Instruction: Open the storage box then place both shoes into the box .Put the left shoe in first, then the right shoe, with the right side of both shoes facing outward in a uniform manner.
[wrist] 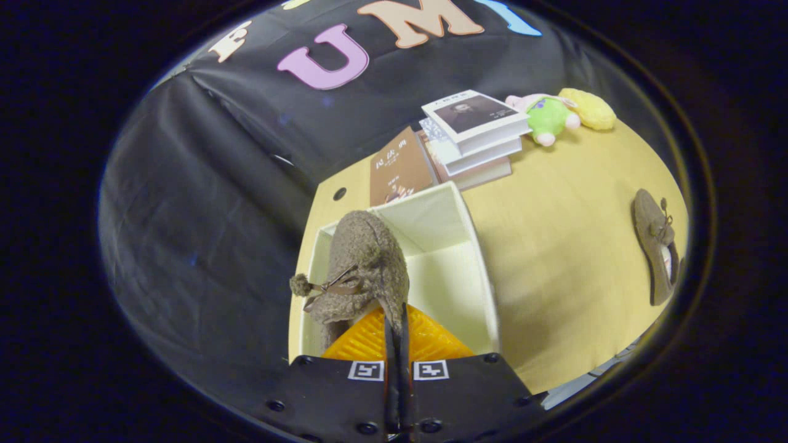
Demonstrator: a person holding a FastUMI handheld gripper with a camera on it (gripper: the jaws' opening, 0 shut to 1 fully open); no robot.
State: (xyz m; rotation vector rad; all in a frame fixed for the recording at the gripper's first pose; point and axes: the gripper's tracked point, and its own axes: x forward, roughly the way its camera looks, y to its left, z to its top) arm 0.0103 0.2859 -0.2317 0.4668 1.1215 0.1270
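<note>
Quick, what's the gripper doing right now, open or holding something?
Hand-held gripper: shut on the brown fuzzy shoe, holding it over the open storage box.

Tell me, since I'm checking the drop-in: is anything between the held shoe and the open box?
Nothing visible blocks it. The gripper is shut on the brown shoe, which hangs over the open white storage box; the interior beside it looks bare. The second shoe lies on the table, apart from the box.
</note>
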